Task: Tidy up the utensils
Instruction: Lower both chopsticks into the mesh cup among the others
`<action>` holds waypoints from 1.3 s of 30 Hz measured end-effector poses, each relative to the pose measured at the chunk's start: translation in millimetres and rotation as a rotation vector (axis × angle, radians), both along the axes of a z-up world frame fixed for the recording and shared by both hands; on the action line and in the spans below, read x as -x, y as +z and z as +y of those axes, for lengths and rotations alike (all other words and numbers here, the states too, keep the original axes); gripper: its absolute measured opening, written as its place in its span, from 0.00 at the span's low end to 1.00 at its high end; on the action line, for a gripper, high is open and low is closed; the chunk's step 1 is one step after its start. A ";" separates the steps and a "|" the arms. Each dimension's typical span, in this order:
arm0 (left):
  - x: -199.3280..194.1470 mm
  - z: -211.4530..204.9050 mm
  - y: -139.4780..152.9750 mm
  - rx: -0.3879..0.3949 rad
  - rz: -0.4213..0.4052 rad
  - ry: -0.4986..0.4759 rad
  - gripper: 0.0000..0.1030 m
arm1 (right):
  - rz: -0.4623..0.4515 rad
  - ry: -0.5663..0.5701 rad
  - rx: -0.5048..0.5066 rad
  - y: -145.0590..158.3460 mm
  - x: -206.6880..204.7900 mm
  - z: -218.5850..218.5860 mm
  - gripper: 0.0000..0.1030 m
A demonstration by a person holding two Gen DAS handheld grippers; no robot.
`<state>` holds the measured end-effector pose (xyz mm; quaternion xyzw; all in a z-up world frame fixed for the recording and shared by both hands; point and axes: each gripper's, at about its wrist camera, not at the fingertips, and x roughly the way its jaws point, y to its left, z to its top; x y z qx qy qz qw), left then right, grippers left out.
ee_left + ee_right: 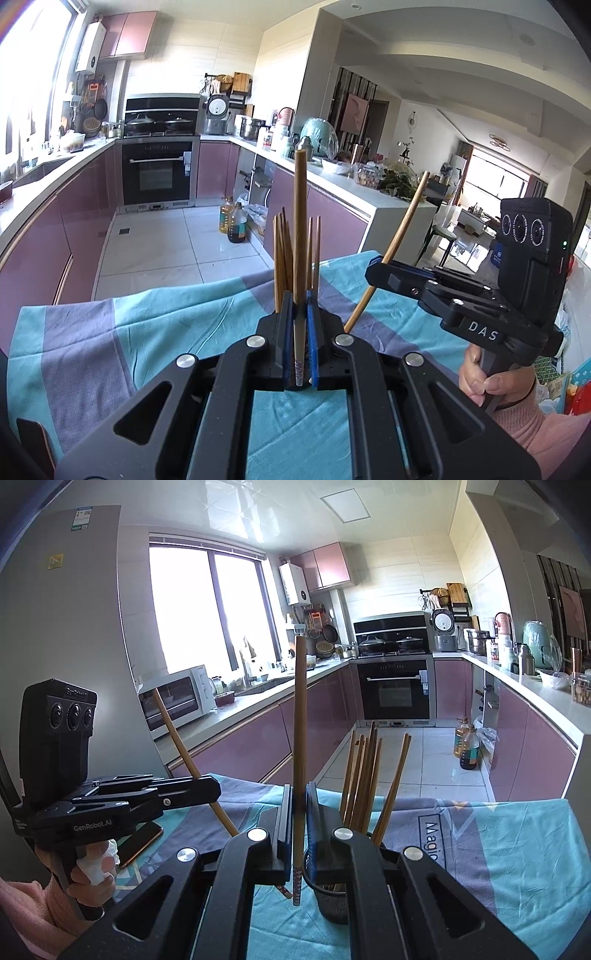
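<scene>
We've got each gripper (298,314) (299,797) clamped on one chopstick (300,221) (300,709), upright above the mesh holder (330,897), tips-down for dropping in.

Home kitchen: oven (157,173), purple cabinets (251,746), microwave (177,701).

Left wrist view: looks forward along the left gripper (300,306), tilted slightly down, across a cloth-covered table (177,317) toward the kitchen's oven (157,173) and right-hand counter; living area at far right. Fingers fill the lower frame, very near the lens. The right gripper (373,271) shows at its right edge.

Right wrist view: looks forward along the right gripper (300,801), same slight downward tilt, facing the window (199,609) and oven (393,686). The left gripper (212,786) shows at left.

Shared: table, oven, counters, bundle of chopsticks (284,254) (364,771), each other's gripper.
</scene>
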<state>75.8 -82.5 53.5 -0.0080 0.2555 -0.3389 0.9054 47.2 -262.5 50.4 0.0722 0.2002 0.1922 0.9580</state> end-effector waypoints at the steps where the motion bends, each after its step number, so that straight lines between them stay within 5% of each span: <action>1: -0.2 -1.8 2.5 0.003 -0.003 -0.002 0.07 | -0.002 -0.001 0.000 1.0 -0.1 0.1 0.06; 39: -7.9 -21.4 24.8 0.011 -0.072 -0.014 0.07 | -0.046 -0.046 0.029 13.2 -3.7 1.0 0.06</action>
